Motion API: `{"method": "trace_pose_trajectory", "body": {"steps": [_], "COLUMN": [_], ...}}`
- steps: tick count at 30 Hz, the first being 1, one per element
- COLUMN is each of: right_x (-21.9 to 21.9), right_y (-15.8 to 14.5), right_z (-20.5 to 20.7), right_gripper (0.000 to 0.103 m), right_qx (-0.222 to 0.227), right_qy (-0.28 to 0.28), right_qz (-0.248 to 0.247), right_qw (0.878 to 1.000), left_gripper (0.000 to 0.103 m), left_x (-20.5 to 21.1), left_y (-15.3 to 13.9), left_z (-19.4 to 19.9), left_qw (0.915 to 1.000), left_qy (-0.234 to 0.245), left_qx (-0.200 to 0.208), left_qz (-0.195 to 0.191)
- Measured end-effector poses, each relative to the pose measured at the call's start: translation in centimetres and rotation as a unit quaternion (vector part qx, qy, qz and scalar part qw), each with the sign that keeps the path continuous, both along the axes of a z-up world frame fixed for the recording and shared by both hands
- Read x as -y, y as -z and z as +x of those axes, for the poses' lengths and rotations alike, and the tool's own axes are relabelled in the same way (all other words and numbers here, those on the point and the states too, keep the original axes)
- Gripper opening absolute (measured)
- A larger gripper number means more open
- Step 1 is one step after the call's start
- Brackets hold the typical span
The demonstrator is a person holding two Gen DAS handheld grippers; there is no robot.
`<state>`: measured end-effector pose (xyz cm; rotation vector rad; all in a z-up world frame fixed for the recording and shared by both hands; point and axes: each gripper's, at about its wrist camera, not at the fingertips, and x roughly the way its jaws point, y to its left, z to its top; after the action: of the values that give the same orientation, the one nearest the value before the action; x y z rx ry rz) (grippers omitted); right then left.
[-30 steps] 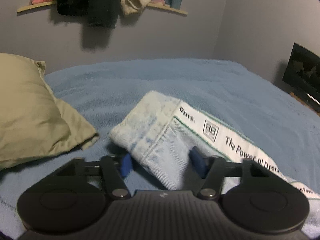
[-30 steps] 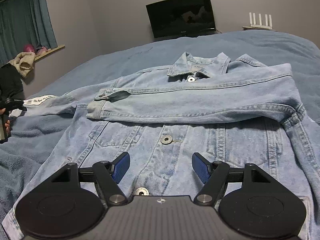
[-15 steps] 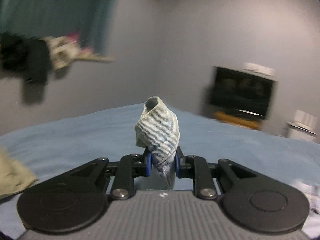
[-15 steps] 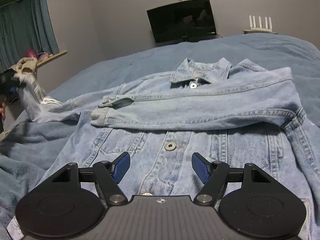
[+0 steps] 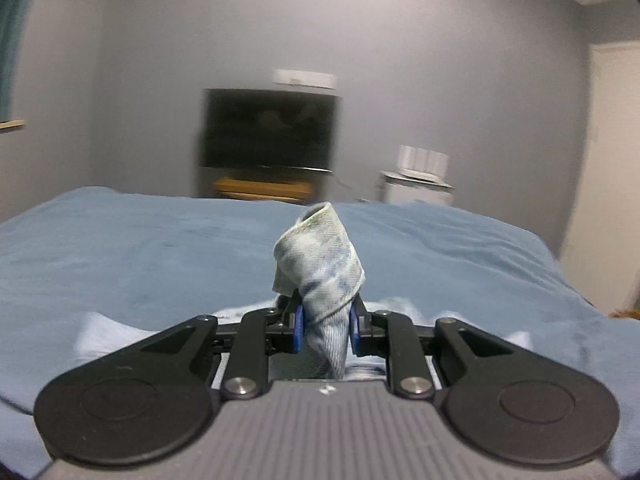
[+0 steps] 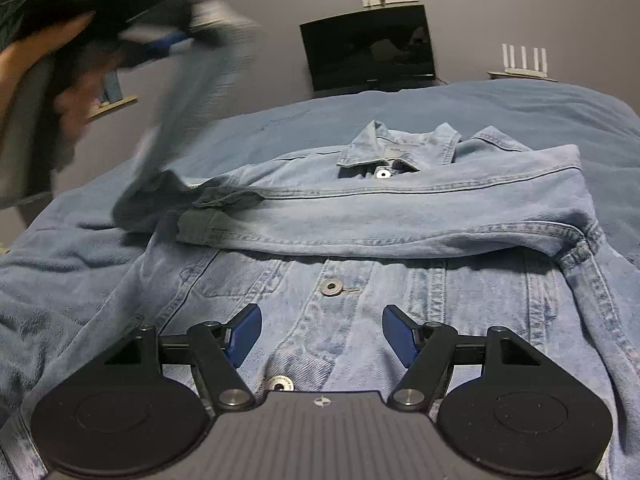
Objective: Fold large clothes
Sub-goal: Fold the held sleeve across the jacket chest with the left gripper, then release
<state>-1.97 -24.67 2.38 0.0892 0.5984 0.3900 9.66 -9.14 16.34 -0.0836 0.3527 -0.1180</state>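
Denim jacket [image 6: 360, 264] lies front-up on blue bed cover [image 6: 72, 264]; one sleeve [image 6: 380, 216] folded across chest. Other sleeve's cuff [image 5: 320, 268] clamped in left gripper [image 5: 323, 330], lifted above bed. Right gripper [image 6: 322, 336] hovers over hem, jaws apart, empty. Risks: bunched cuff slips from narrow pinch; fast swing drags body, disturbs folded sleeve; sleeve lands twisted.

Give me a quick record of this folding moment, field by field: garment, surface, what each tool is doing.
garment: denim jacket, front up, buttoned
surface: blue blanket on a bed
folded sleeve: one sleeve lies across the chest
left tool: shut on the other sleeve's cuff, raised above the bed
right tool: open, over the jacket's lower front, holding nothing
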Motion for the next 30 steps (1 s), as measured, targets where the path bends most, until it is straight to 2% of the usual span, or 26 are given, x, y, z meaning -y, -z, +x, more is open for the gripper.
{"method": "trace_pose_trajectory", "body": {"steps": [3,5,7,9,12,14,17,19,22,26,30], "right_x": [-0.5,-0.5,-0.4,-0.1,0.9,1.4,1.7,1.5,1.4,1.8,1.9], "right_y": [0.4,0.5,0.7,1.0,1.5,1.7,1.8,1.8,1.7,1.9,1.9], "right_z": [0.0,0.0,0.1,0.4,1.2,1.7,2.2,2.3,2.2,2.1,1.6], "right_gripper": [0.069,0.069,0.069,0.069,0.069,0.069,0.069,0.069,0.07,0.07,0.07], "right_qx": [-0.003,-0.005,-0.011,-0.025,-0.059,-0.074,-0.088,-0.088,-0.085,-0.081,-0.074], "right_qy": [-0.007,-0.011,-0.009,-0.003,0.014,0.021,0.027,0.027,0.026,0.03,0.035], "right_qz": [-0.009,-0.013,-0.009,-0.001,0.021,0.036,0.048,0.046,0.044,0.044,0.036], "right_qw": [1.0,1.0,1.0,1.0,0.998,0.996,0.995,0.995,0.995,0.995,0.996], "left_gripper": [0.017,0.017,0.017,0.019,0.039,0.065,0.086,0.086,0.087,0.087,0.087], "left_x": [8.0,12.4,15.5,16.2,15.0,13.5,11.1,8.2,3.5,-3.0,-9.0], "left_y": [1.3,3.2,5.0,6.6,8.2,8.5,7.4,6.5,4.8,5.4,7.9], "left_z": [0.2,0.6,1.0,1.9,3.3,3.9,2.4,1.4,-1.2,-4.8,-8.3], "left_qw": [0.9984,0.9959,0.9932,0.9885,0.9761,0.9747,0.9774,0.9759,0.9799,0.9846,0.977], "left_qy": [0.052,0.079,0.089,0.103,0.125,0.137,0.145,0.155,0.138,0.077,0.022], "left_qx": [-0.007,-0.026,-0.053,-0.103,-0.178,-0.176,-0.152,-0.15,-0.144,-0.155,-0.21], "left_qz": [0.02,0.037,0.053,0.041,-0.001,-0.015,-0.027,-0.036,-0.01,0.023,0.028]}}
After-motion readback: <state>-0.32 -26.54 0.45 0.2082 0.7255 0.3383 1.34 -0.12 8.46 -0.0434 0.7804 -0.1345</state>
